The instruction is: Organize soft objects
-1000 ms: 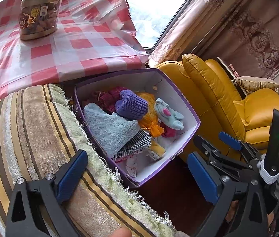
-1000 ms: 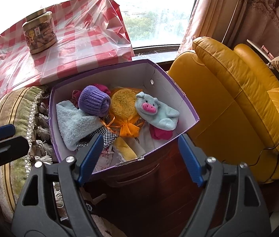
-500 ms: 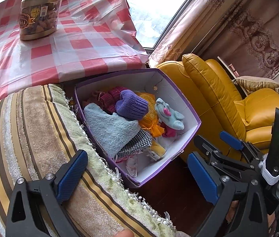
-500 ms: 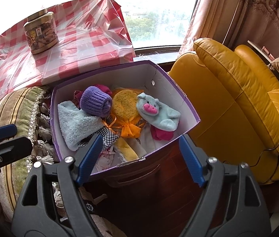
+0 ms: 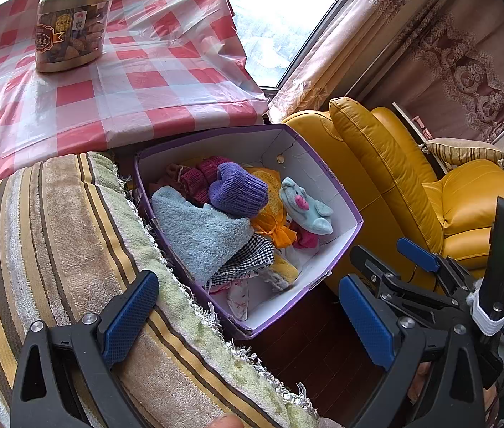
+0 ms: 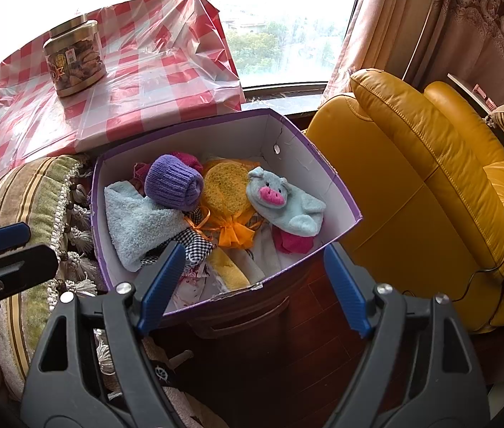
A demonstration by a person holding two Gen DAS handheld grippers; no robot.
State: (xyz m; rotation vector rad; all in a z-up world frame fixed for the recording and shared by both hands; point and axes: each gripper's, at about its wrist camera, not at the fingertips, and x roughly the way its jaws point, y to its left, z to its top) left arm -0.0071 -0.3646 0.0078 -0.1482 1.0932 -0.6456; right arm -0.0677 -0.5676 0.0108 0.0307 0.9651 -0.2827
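The purple cardboard box (image 6: pixel 337 192) sits at the centre of both views, open at the top, with a white interior and a small round fastener on its far wall. It stands between a striped fringed cushion (image 5: pixel 56 235) at the left of the frame and a yellow leather armchair (image 6: pixel 430 178) at the right.

Contents, as seen in the right wrist view:
- A light blue fleece cloth (image 6: pixel 138 224) at the left of the box.
- A purple knitted item (image 6: pixel 173 182), rolled, resting on the cloth's upper edge.
- A yellow round pad in an orange mesh pouch (image 6: pixel 227 199), tied with a bow, at the centre.
- A pale blue pig plush (image 6: pixel 280 203) with a pink snout, at the right, lying over a pink item.
- A black-and-white checked fabric (image 6: pixel 195 242) toward the near wall.

The left gripper (image 5: pixel 248 317) has its jaws spread, empty, over the cushion edge and the box's near corner. The right gripper (image 6: pixel 252 285) is likewise spread and empty, framing the box's near wall.

In the upper left, a snack jar (image 5: pixel 70 25) stands on a red checked tablecloth (image 5: pixel 138 82).
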